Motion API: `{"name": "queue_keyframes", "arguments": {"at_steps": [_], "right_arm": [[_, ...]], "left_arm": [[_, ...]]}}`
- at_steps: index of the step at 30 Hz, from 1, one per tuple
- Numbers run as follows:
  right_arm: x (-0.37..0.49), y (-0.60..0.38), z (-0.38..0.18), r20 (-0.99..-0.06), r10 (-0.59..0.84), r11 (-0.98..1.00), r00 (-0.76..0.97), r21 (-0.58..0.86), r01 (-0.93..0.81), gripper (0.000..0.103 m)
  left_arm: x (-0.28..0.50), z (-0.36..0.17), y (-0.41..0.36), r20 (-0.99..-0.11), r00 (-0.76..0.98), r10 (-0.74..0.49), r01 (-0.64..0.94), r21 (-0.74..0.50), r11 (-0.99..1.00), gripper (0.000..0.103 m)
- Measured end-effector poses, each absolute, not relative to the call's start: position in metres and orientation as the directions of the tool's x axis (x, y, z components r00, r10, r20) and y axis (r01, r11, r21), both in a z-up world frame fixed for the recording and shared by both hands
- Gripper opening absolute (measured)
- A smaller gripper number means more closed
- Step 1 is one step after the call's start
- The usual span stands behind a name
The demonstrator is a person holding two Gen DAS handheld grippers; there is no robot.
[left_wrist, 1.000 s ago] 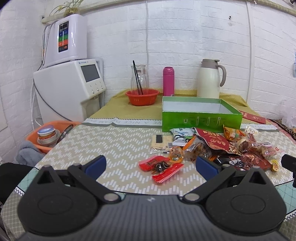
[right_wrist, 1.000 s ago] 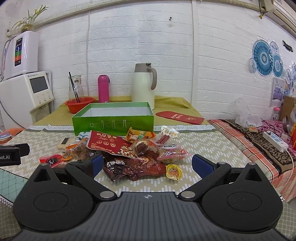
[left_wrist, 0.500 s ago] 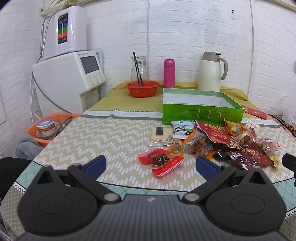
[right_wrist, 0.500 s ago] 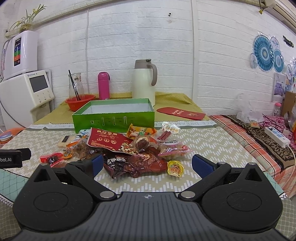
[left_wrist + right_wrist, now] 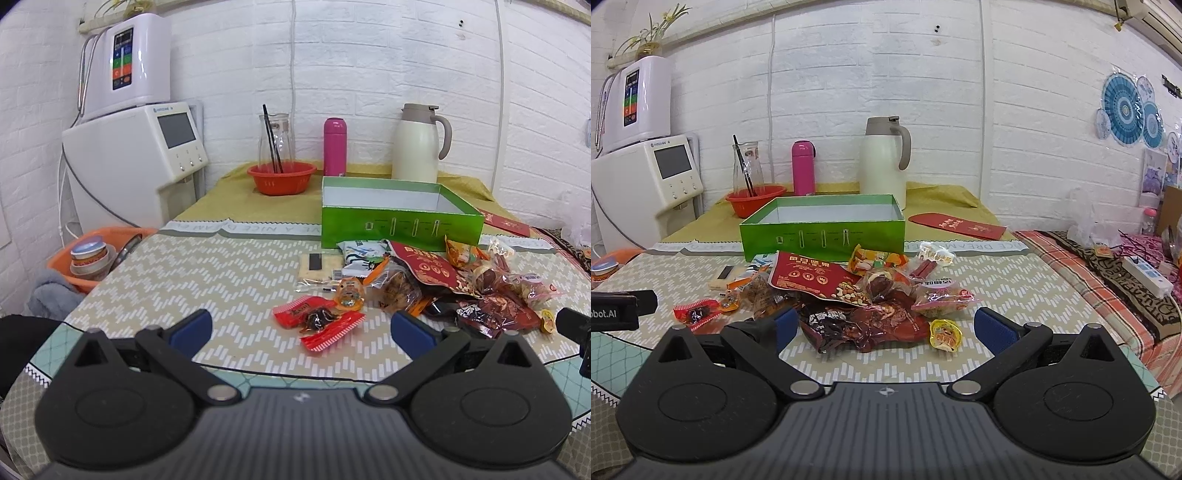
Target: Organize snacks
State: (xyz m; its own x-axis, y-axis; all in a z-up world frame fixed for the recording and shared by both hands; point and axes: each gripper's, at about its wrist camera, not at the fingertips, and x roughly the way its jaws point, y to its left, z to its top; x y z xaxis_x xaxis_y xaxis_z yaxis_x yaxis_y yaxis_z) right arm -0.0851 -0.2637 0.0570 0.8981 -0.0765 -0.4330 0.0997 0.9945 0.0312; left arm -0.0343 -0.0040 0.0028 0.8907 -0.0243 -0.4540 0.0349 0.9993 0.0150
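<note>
A pile of snack packets (image 5: 436, 273) lies on the patterned tablecloth in front of an open, empty green box (image 5: 399, 218). Small red wrapped snacks (image 5: 317, 317) lie apart at the pile's left. My left gripper (image 5: 301, 328) is open and empty, hovering just short of those red snacks. In the right wrist view the pile (image 5: 864, 295) and the green box (image 5: 823, 229) sit ahead. My right gripper (image 5: 884, 326) is open and empty, with a dark red packet (image 5: 868, 325) and a small yellow jelly cup (image 5: 945, 334) between its fingers' line.
A white thermos jug (image 5: 421, 144), pink bottle (image 5: 335, 146), glass jar and red bowl (image 5: 281, 177) stand behind the box. A white appliance (image 5: 136, 162) is at left, an orange basin (image 5: 96, 254) beside the table. A red envelope (image 5: 956, 225) and a power strip (image 5: 1145, 273) lie at right.
Both grippers have risen and tilted slightly, so the table and snacks sit lower and closer in view. Both stay open; no snack has moved.
</note>
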Motion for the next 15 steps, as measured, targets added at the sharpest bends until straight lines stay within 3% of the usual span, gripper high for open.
{"name": "queue_keyframes", "arguments": {"at_steps": [11,15], "right_arm": [[-0.082,-0.280,0.065,-0.399,-0.133,0.991,0.907,-0.072,0.113,0.103],[-0.081,-0.297,0.066,-0.386,-0.148,0.989,0.910,-0.036,0.146,0.103]], "left_arm": [[-0.030,-0.005,-0.005,-0.453,0.891,-0.026,0.046,0.033,0.998,0.103],[-0.023,-0.010,-0.003,-0.469,0.882,-0.040,0.050,0.008,0.999,0.103]]}}
